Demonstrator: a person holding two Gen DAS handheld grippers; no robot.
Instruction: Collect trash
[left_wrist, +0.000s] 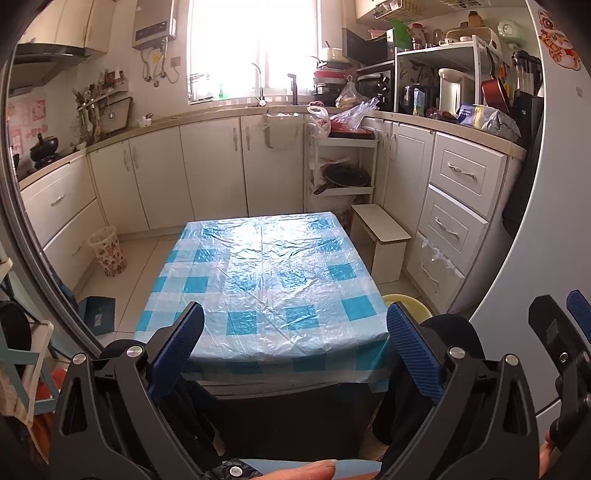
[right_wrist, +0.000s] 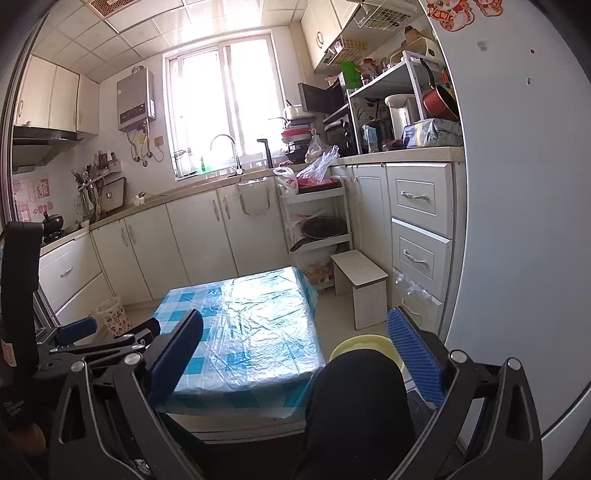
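Observation:
A low table (left_wrist: 266, 273) under a blue-and-white checked plastic sheet stands in front of me, and I see nothing lying on it. The same table (right_wrist: 255, 325) fills the lower middle of the right wrist view. My left gripper (left_wrist: 295, 332) is held open over the table's near edge, with nothing between its blue pads. At the same near edge my right gripper (right_wrist: 295, 343) is also open and holds nothing. A floral waste basket (left_wrist: 107, 251) stands on the floor left of the table, and the basket (right_wrist: 112, 315) shows in the right view too. No loose trash is visible.
A yellow basin (right_wrist: 365, 345) sits on the floor right of the table, by a person's dark-trousered knee (right_wrist: 354, 398). A small white stool (left_wrist: 384, 229) and a white rack (left_wrist: 340, 166) stand at the far right corner. Cabinets line the walls, and a fridge door (right_wrist: 517, 221) is close on the right.

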